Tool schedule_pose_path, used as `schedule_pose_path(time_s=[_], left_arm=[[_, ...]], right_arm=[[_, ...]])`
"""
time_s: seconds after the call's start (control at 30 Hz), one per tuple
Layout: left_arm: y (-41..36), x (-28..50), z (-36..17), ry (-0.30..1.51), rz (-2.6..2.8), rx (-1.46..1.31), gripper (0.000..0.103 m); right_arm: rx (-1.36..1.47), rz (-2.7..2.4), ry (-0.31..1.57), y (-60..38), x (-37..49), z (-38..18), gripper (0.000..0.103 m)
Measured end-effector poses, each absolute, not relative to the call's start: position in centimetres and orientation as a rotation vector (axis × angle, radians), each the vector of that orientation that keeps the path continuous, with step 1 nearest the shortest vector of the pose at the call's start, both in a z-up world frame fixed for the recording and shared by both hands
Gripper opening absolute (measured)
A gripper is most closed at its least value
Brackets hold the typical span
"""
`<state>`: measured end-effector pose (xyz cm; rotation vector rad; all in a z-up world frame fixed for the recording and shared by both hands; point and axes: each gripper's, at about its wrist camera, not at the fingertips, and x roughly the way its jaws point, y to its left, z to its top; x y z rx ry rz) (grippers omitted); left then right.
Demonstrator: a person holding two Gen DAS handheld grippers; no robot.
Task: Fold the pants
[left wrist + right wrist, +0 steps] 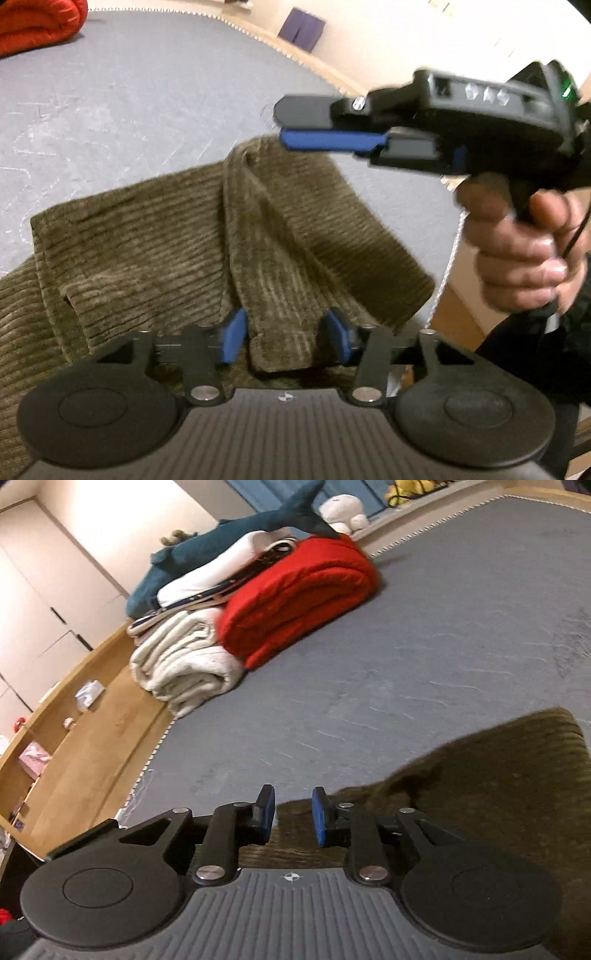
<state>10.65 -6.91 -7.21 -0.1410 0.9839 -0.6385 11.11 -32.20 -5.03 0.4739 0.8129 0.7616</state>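
Olive-brown corduroy pants [192, 236] lie partly folded on a grey mattress [129, 92]. My left gripper [282, 338] is open, its blue pads either side of a raised fold of the fabric, not pinching it. My right gripper [314, 129] shows from the side in the left wrist view, held above the far edge of the pants, its jaws nearly together with nothing between them. In the right wrist view the right gripper [293, 818] stands open above the pants' edge [498, 794], empty.
A red folded blanket [299, 598], a cream rolled blanket [184, 668], a white pillow and a blue shark plush [229, 542] are stacked at the mattress's far side. A wooden ledge [85, 738] with small items runs along the edge. A purple item [301, 27] lies on the floor.
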Motion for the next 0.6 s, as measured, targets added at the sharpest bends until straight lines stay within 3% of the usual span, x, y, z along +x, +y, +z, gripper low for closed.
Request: schedule_pose_path(time_s=[0.03, 0.1, 0.2, 0.33, 0.37, 0.43, 0.47, 0.5, 0.6], left_arm=[[-7.2, 10.6, -7.5, 1.0, -0.614, -0.105, 0.029], [-7.4, 10.9, -7.9, 1.022, -0.578, -0.08, 0.015], [-6.5, 11.2, -6.2, 1.01, -0.525, -0.012, 0.013], [-2.5, 12.0, -1.4, 0.835, -0.339, 0.099, 0.014], [-1.2, 12.4, -1.0, 0.804, -0.269, 0.11, 0.02], [0.9, 13.2, -1.3, 0.792, -0.155, 0.065, 0.061], [1.8, 13.7, -1.8, 0.807, -0.087, 0.04, 0.069], [2.8, 14.1, -2.4, 0.827, -0.029, 0.006, 0.073], [4.9, 14.6, -3.8, 0.901, -0.011, -0.171, 0.073]], right_arm=[[0.47, 0.757, 0.814, -32.4, 11.0, -5.1, 0.025], [0.458, 0.749, 0.81, -32.3, 11.2, -5.2, 0.025], [0.435, 0.744, 0.798, -32.3, 11.4, -5.0, 0.025], [0.416, 0.746, 0.773, -32.6, 11.2, -4.5, 0.025], [0.404, 0.745, 0.763, -32.6, 11.0, -4.3, 0.025], [0.374, 0.746, 0.752, -32.6, 10.8, -4.3, 0.03], [0.354, 0.745, 0.75, -32.4, 10.7, -4.3, 0.031], [0.334, 0.745, 0.75, -32.1, 10.6, -4.4, 0.034], [0.235, 0.762, 0.756, -30.9, 9.8, -4.8, 0.035]])
